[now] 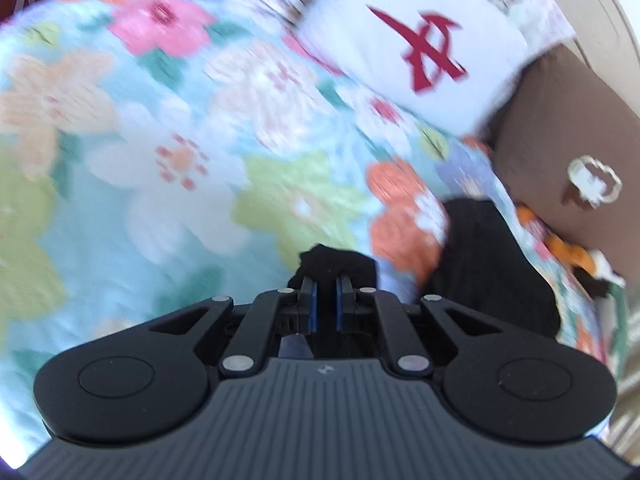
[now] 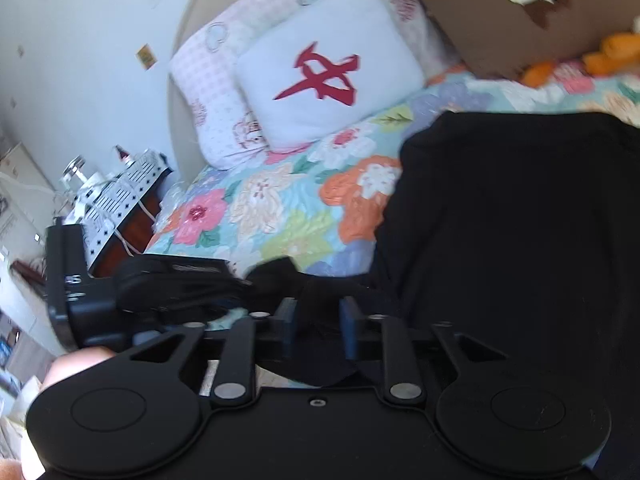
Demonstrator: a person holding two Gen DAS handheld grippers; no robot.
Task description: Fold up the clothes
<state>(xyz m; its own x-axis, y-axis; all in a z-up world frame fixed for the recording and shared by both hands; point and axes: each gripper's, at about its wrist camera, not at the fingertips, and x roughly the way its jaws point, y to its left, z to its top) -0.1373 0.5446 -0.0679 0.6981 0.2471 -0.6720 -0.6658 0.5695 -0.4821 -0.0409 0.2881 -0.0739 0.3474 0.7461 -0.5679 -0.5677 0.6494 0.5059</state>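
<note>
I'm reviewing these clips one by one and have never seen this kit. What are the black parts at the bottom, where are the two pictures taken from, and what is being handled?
No robot here: a person carries a handheld claw in each hand, each with a camera looking along its fingers. One picture is from the left claw, the other from the right claw, which also sees the left claw beside it. Both hang over a bed with a floral bedspread and a white pillow with a red symbol. A black garment lies on it. The left claw pinches its edge; cloth sits between the right claw's parted fingers.
</note>
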